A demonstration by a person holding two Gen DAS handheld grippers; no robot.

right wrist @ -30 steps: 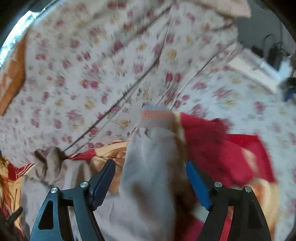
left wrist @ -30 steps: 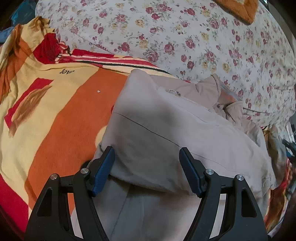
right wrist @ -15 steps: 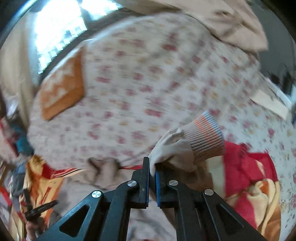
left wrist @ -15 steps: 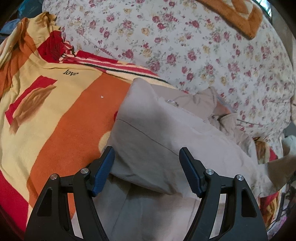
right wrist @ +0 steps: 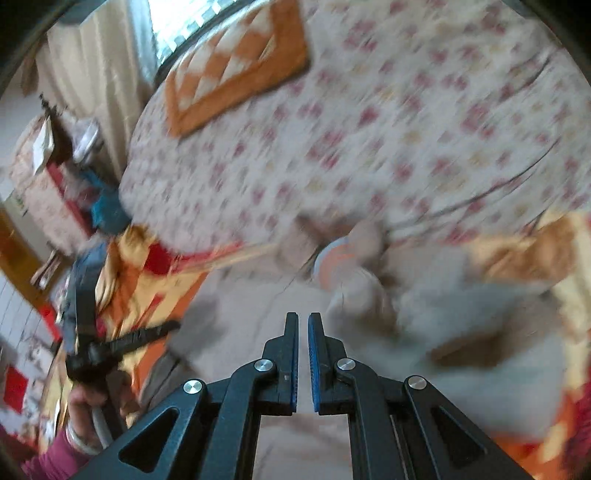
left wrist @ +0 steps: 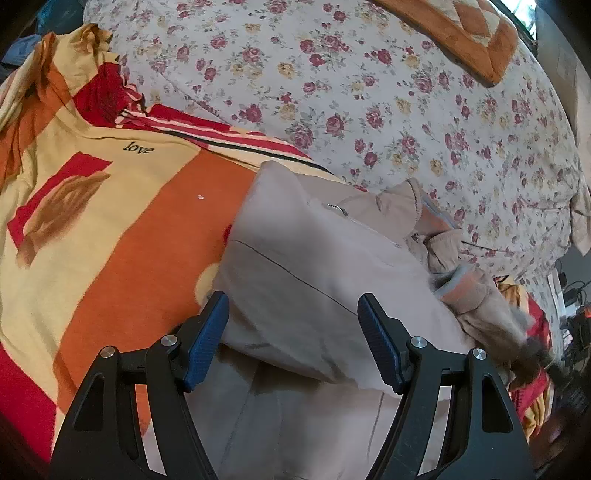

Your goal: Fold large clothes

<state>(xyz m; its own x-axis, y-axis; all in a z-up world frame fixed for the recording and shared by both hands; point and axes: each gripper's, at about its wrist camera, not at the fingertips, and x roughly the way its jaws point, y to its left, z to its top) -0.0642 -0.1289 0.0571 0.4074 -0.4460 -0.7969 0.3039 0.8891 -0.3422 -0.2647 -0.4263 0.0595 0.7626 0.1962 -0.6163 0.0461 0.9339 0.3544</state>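
**Entry: folding a large garment, sleeve-fold step**

- Left gripper [left wrist: 291, 306]: nearest item. Its blue-padded jaws stood apart, straddling the near folded edge of the jacket. No pinch on the cloth was evident.
- Right gripper [right wrist: 303, 317]: jaws together, with only a slit between the pads. The view was blurred, so whether any sleeve cloth was caught there could not be told.
- Beige zip-front fabric jacket [left wrist: 314, 266]: the task's thing. It lay partly folded on the bed, one panel already turned over, directly ahead of both grippers.
- Ribbed grey-and-orange sleeve cuff [left wrist: 458, 288]: lay on the jacket's right side, bunched with its sleeve across the body.
- Small metal zip pull [left wrist: 338, 209]: on the jacket's far part, near the collar.
- Orange, yellow and red plush blanket [left wrist: 129, 240]: under the jacket and spreading to its left.
- White rose-print bedspread [left wrist: 369, 92]: beyond the jacket.
- Orange-and-cream patchwork cushion [left wrist: 461, 33]: farthest from the jacket.

Judgement: the sleeve was being brought inward over the body. The next move calls for laying the sleeve flat and straight, with the left gripper steadying the folded edge against shifting.
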